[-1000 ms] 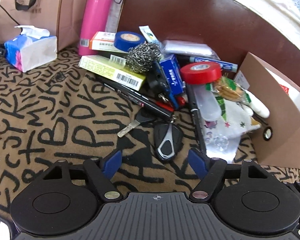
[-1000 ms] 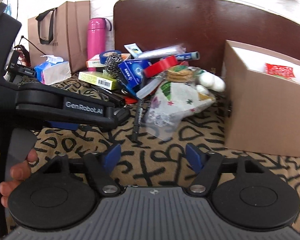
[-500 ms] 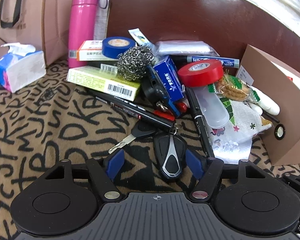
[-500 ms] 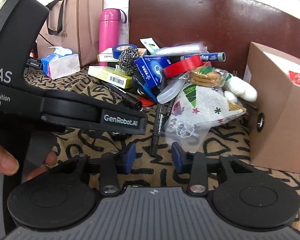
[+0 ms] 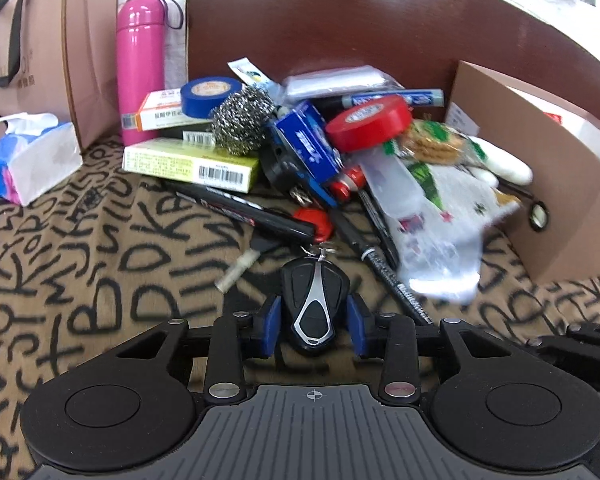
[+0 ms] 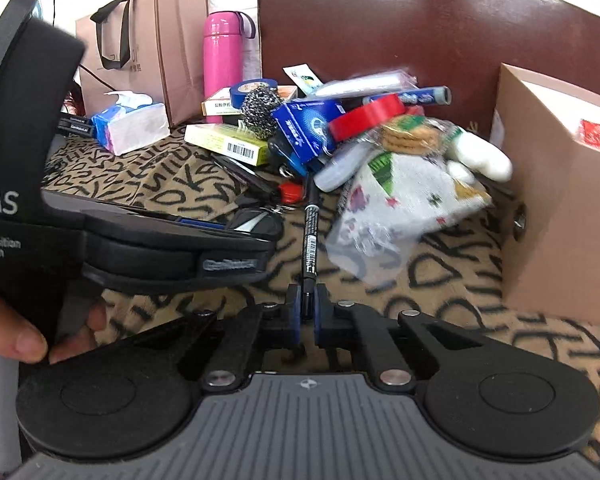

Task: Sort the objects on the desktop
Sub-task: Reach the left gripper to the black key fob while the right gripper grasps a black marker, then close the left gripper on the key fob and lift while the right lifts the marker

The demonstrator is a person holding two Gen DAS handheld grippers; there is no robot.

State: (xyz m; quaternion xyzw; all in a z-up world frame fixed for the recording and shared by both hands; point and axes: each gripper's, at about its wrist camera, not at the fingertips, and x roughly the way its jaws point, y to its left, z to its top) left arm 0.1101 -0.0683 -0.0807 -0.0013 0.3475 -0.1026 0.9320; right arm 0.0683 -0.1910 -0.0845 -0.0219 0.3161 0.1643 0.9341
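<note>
Closest in, the left gripper (image 5: 314, 320) has its blue pads on either side of a black and silver key fob (image 5: 314, 306), the jaws closing on it, the pads right against its sides as far as I can see; the fob lies on the worktop (image 5: 80, 280), which is covered in a tan cloth scrawled all over with black letters. Beside it the right gripper (image 6: 307, 306) is clamped on the near end of a black marker pen (image 6: 311, 236) that runs away toward the pile. A hand (image 6: 16, 332) grips the left tool at the edge of the right view, and its housing reads "GenRobot.AI" and, partly, "Data Acquisition System". Just past the fob lie a key and a red-capped black marker (image 5: 252, 210). Behind them the heap: a green box with a barcode (image 5: 192, 166), a steel scourer (image 5: 240, 120), a blue box (image 5: 308, 148), a red tape roll (image 5: 370, 122), a blue tape roll (image 5: 208, 96), a packet of biscuits (image 5: 432, 142) and a patterned white cloth (image 5: 448, 216). A tissue pack (image 5: 28, 160) sits off to the left, an open cardboard box (image 5: 560, 184) to the right. At the back stand a pink flask (image 5: 140, 60), a brown paper bag (image 5: 40, 40) with unreadable print, and a dark brown curved board (image 5: 360, 20).
</note>
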